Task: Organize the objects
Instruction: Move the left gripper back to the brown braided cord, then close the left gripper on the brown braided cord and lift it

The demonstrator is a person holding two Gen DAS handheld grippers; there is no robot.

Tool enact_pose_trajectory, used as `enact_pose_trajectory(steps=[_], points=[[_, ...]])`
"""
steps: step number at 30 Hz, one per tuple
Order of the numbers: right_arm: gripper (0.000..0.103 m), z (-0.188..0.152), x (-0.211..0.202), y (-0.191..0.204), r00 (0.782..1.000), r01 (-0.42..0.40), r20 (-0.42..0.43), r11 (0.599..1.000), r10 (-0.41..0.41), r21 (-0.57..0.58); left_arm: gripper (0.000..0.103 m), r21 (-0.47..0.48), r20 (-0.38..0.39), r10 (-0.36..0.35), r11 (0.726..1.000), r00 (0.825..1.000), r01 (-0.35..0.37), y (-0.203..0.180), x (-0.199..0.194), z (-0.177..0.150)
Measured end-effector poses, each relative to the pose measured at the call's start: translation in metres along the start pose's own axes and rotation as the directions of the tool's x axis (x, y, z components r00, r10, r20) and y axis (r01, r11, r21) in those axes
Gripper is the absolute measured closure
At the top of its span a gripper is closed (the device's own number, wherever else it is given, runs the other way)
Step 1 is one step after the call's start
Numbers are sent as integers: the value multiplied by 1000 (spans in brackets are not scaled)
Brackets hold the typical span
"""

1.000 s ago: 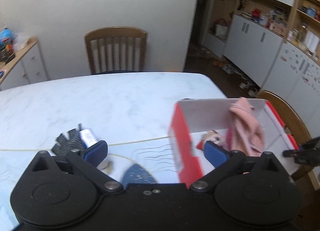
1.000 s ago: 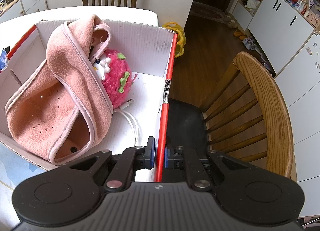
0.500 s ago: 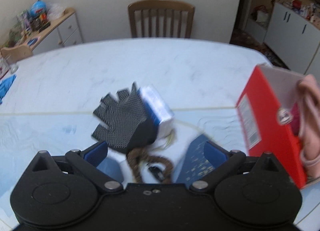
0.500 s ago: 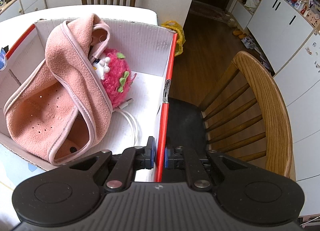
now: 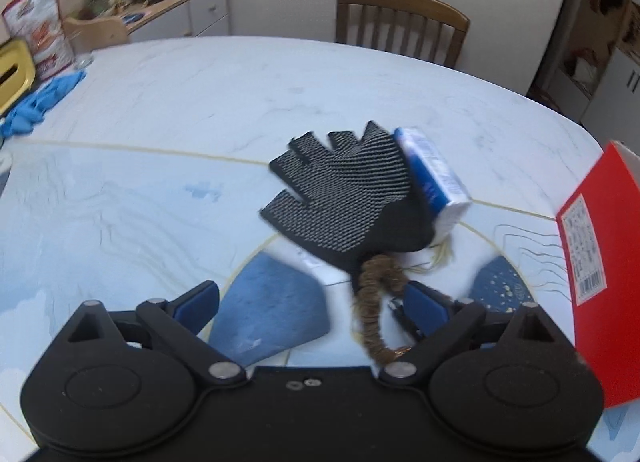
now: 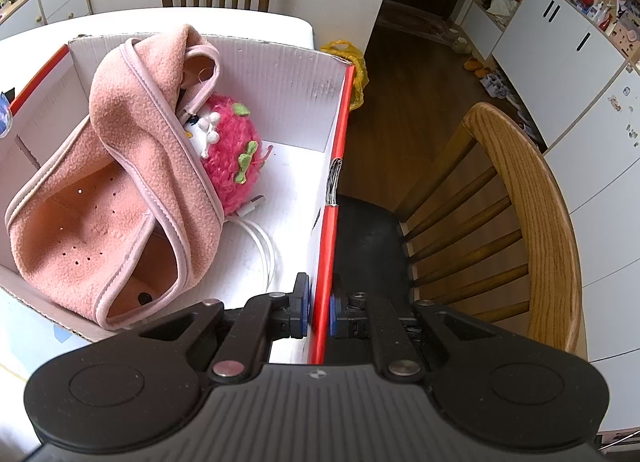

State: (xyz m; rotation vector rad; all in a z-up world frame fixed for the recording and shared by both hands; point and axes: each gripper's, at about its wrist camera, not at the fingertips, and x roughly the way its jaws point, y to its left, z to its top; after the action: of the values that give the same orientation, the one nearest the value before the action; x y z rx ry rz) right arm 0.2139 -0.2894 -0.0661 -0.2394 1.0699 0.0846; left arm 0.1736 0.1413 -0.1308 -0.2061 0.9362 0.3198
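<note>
The black dotted fingerless glove (image 5: 344,190) lies on the pale marbled counter (image 5: 160,110) ahead of my left claw (image 5: 312,302), spread but beginning to close for the pick-up, which needs a lower reach, while my right claw (image 6: 318,310) pinches the red-and-white cardboard box (image 6: 336,182) wall

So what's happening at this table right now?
A person with a gripper in each hand is tidying loose things into a red cardboard box. The right gripper is shut on the box's side wall. Inside lie a pink fleece garment, a fuzzy pink toy and a white cable. The left gripper, fingers closing with nothing gripped, faces a black glove, a blue-and-white packet and a brown braided cord on the table.
</note>
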Motion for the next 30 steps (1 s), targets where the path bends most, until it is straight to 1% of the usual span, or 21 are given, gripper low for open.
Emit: enact_pose_trajectory(steps=[3,5,7,9,11,12,13,14,16,17,18,19,20,21,22,26,30], points=[[94,-1,0,0,1000,0,0,1000,0,0,15,18,-22,0,1000,1000,0,-1,4,-4],[94,0,-1,0,1000,3,0,1000,-3,-3,25,51,-39,0,999,999,2,-5,8,-8],[93,-1,-1,1,1000,5,-1,1000,-5,-5,28,70,-43,6,998,999,-3,-8,11,-11],[93,0,-1,2,1000,6,-1,1000,-6,-7,32,65,-40,0,998,999,3,-9,11,-12],[93,1,-1,2,1000,6,-1,1000,-6,-7,42,67,-42,-8,998,999,10,-11,12,-11],[93,1,-1,3,1000,7,-1,1000,-7,-8,45,72,-42,-14,997,999,17,-13,11,-11],[93,1,-1,3,1000,7,-1,1000,-7,-9,51,78,-41,-19,997,999,22,-15,11,-10],[93,1,-1,2,1000,8,-1,1000,-8,-10,53,84,-41,-26,996,999,30,-17,11,-10],[93,1,-1,2,1000,8,-1,1000,-8,-10,63,106,-42,-33,994,999,38,-22,11,-10],[93,0,-2,2,1000,8,-1,1000,-8,-10,70,117,-42,-37,992,998,41,-24,10,-10],[93,1,-1,3,1000,8,-1,1000,-8,-10,73,125,-44,-42,991,998,47,-26,10,-11],[93,1,-1,3,1000,8,-1,1000,-8,-10,81,133,-45,-41,990,998,47,-27,10,-11],[93,1,-1,3,1000,8,-1,1000,-8,-10,90,139,-46,-42,989,998,48,-28,10,-10],[93,1,-1,3,1000,8,-1,1000,-8,-10,95,139,-51,-49,989,998,55,-29,9,-10],[93,1,-1,3,1000,8,-1,1000,-8,-10,97,138,-55,-53,989,997,60,-29,9,-10],[93,1,-2,2,1000,8,0,1000,-8,-11,98,150,-33,-54,987,998,58,-33,0,-9],[93,0,-3,1,1000,9,1,1000,-9,-10,99,158,-10,-90,983,996,90,-37,-18,-4]])
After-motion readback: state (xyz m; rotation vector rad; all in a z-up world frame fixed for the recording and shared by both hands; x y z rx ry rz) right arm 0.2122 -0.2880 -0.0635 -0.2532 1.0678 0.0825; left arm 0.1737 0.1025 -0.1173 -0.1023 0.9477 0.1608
